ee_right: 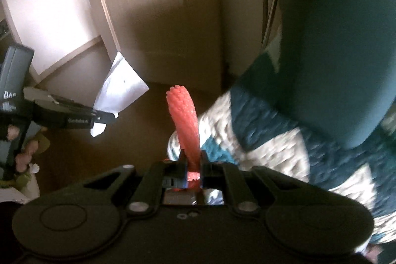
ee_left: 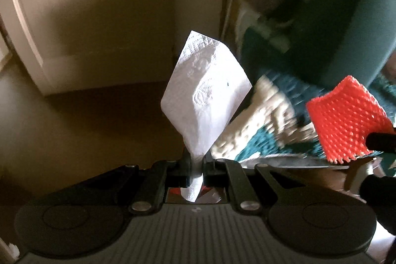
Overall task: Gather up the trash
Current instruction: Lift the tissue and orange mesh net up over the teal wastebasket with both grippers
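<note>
Teal upholstery fills the far right of both views: a chair (ee_right: 341, 46) with a smooth rounded back, the biggest thing in sight. Below the chair lies a knitted blanket (ee_right: 267, 130) in teal and cream patches, blurred in both pictures. Left of the chair stands a pale door (ee_right: 153, 4) with a long upright panel line, and below the door runs a brown floor (ee_left: 81, 130), partly in shadow.

Well left of the chair, the left gripper (ee_left: 196, 161) has its jaws pressed together on the lower tip of a white paper napkin (ee_left: 205, 93). The napkin stands up from the jaws as a folded, embossed sheet with a small dark speck near its right side, and a short end of it pokes out behind the jaws. In the right wrist view the same napkin (ee_right: 121, 85) shows from the side, held up off the floor on the left gripper (ee_right: 105, 116), whose black fingers point toward the chair.

Nearer the chair, in front of the blanket, the right gripper (ee_right: 193, 160) is clamped on an orange foam net sleeve (ee_right: 184, 120), which rises edge-on from between the jaws. From the left wrist view the sleeve (ee_left: 344, 120) shows its broad, bumpy mesh face, just beside the blanket, with a black finger of the right gripper crossing its lower right corner.
</note>
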`<state>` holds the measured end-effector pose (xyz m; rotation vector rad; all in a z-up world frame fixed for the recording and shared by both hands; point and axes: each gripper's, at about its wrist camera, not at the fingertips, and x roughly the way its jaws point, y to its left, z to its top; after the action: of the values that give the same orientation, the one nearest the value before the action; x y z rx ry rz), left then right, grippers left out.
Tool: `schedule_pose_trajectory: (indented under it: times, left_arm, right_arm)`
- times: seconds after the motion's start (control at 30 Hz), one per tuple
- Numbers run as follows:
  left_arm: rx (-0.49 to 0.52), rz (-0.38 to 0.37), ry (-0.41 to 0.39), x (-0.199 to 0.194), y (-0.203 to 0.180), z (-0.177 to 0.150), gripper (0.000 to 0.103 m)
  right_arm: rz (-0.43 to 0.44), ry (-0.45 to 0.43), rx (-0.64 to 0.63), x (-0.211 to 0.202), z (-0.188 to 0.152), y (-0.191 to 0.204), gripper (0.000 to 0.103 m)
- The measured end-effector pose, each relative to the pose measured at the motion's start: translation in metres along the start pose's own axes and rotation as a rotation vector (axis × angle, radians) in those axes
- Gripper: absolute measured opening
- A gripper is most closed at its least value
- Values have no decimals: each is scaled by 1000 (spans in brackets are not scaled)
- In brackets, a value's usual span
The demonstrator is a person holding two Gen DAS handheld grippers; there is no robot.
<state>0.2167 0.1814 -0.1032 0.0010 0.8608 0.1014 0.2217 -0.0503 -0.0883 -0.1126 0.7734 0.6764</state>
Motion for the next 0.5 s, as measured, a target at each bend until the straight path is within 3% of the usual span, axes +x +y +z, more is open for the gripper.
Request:
schedule_pose_trajectory:
  times: [0.5]
  left_arm:
    - [91,-116,-191,-144,-101,90,8]
  right_arm:
    - [-128,-301,-29,-157,69,-37,7]
